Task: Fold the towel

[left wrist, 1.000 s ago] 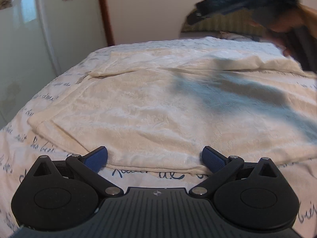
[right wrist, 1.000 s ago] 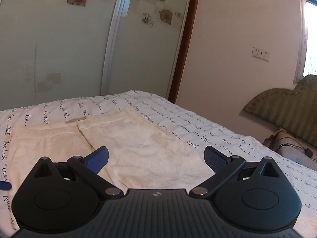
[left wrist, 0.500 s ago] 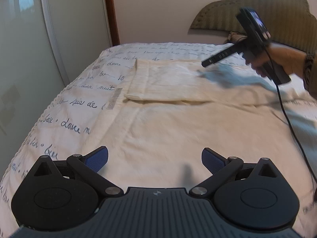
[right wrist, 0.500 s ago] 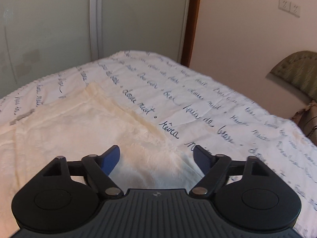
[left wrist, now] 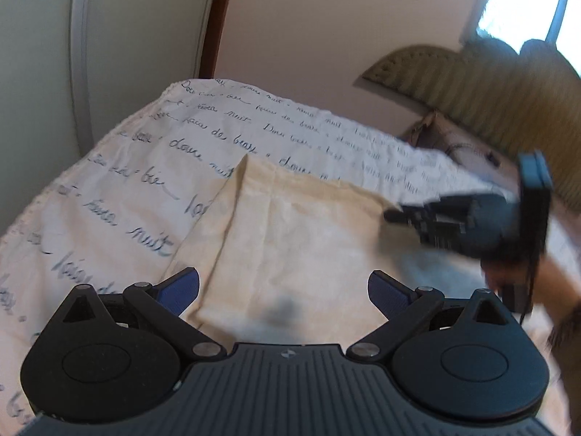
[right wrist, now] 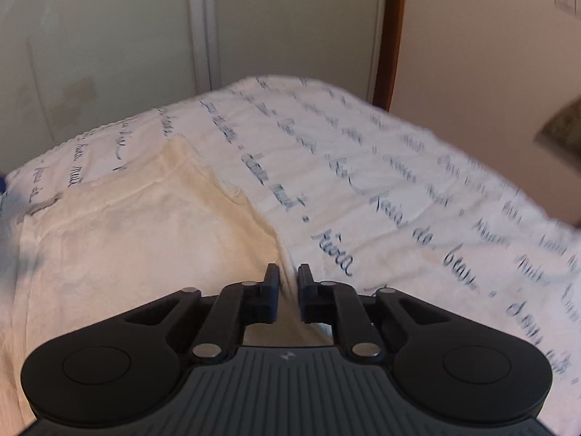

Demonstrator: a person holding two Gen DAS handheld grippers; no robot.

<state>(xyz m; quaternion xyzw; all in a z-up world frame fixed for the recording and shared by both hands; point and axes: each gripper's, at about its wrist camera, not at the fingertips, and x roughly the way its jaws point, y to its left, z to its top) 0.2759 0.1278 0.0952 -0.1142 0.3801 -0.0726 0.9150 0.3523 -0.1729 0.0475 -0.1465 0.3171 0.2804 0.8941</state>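
From the left wrist the towel [left wrist: 301, 225] lies partly folded on the bed [left wrist: 109, 218], more folds to go, left claw [left wrist: 283, 287] spread wide over it holding nothing, while from the right wrist the right claw [right wrist: 288, 276], having just closed, pinches the towel's edge at 6 o'clock

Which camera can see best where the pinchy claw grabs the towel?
The right wrist view: the right gripper has just been closing and pinches the corner of the cream terry towel right in front. The left wrist view shows that gripper only blurred, from the side, its jaws hard to make out.
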